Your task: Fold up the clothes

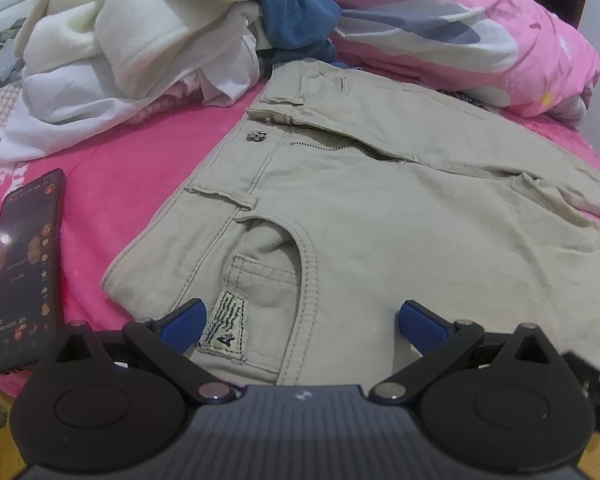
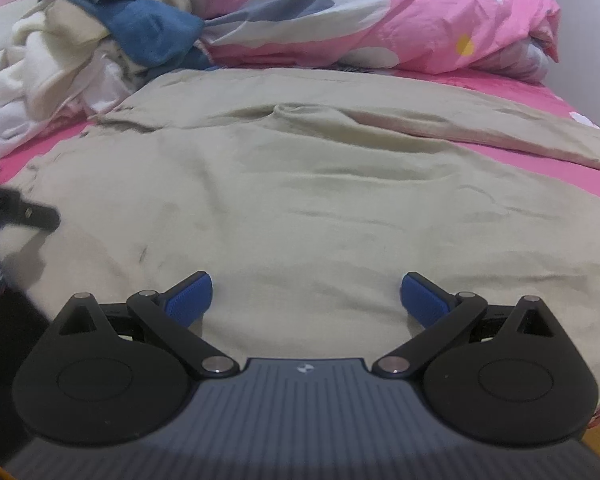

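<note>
Trousers [image 1: 380, 208] on bed [image 1: 112, 184] — phone [image 1: 24, 268] left, clothes pile [image 1: 132, 40] behind.

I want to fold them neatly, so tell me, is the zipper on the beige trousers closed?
No, the fly of the beige trousers gapes open below the waistband, with the zipper teeth exposed.

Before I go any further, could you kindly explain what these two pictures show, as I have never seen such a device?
There is no robot arm here. A person carries a two-finger tool in each hand, and a fisheye camera on each looks forward along its fingers. One picture is from the left hand-held gripper, the other from the right hand-held gripper. The blue-tipped fingers of both stand apart, holding nothing. Both look down on beige trousers spread on a pink bed sheet: the left sees the waistband, zip and pocket, the right sees plain leg cloth. Beside the trousers lies a phone with its screen lit. Behind are a pile of unfolded clothes and a pink quilt.
</note>
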Demonstrator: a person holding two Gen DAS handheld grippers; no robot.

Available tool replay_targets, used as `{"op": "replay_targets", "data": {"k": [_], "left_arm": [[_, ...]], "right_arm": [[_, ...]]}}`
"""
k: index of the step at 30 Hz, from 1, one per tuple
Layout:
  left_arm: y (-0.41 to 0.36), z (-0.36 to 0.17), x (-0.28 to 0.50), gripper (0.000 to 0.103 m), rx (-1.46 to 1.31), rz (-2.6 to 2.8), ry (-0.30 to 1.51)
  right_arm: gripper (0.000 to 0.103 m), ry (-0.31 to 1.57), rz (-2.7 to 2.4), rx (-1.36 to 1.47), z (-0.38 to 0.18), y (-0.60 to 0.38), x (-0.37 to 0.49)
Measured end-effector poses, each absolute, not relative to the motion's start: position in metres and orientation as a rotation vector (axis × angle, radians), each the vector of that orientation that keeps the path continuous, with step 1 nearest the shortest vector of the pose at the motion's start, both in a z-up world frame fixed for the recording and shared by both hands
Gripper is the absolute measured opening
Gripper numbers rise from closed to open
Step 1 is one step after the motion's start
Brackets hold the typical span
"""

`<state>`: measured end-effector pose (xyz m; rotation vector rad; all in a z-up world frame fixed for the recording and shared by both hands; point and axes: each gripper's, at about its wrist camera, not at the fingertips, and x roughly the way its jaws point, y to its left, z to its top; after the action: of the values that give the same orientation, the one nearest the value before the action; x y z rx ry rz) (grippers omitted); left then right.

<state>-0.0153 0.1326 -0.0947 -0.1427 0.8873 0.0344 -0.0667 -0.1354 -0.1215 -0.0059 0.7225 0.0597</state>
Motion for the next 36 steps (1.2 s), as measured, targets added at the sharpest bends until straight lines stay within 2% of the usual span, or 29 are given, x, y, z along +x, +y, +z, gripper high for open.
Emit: {"op": "replay_targets", "data": {"k": [5,12,16,21,24,26,29,32,36], "left_arm": [[0.133,-0.095,-0.019,0.103,-0.152,0.033,0.853],[0.134,-0.083,-0.032,0.103,-0.158,0.027,0.758],[0.127,-0.078,-0.031,0.103,-0.134,0.005,0.733],[0.121,-0.084,-0.028,0.102,-0.106,-0.011,0.747],[0.122,-0.088,-0.027,0.102,-0.083,0.001,0.761],[0.125,-0.091,-0.027,0.102,-0.081,0.015,0.771],[0.128,-0.094,-0.026,0.101,-0.08,0.017,0.779],[0.13,-0.096,-0.025,0.101,-0.08,0.009,0.784],[0.133,-0.099,-0.024,0.102,-0.081,-0.002,0.791]], "right_arm": [[0.102,0.753,0.116,-0.075,-0.122,-0.136,-0.086],[0.102,0.653,0.147,-0.101,-0.096,-0.159,-0.103],[0.102,0.569,0.071,-0.004,-0.082,-0.182,-0.071],[0.098,0.569,0.111,0.047,-0.085,-0.189,-0.027],[0.09,0.573,0.14,0.06,-0.086,-0.188,-0.002],[0.072,0.587,0.142,0.063,-0.085,-0.186,0.011],[0.055,0.602,0.129,0.074,-0.081,-0.19,0.025],[0.044,0.635,0.126,0.029,-0.081,-0.196,0.041],[0.043,0.666,0.255,-0.05,-0.084,-0.196,0.064]]}}
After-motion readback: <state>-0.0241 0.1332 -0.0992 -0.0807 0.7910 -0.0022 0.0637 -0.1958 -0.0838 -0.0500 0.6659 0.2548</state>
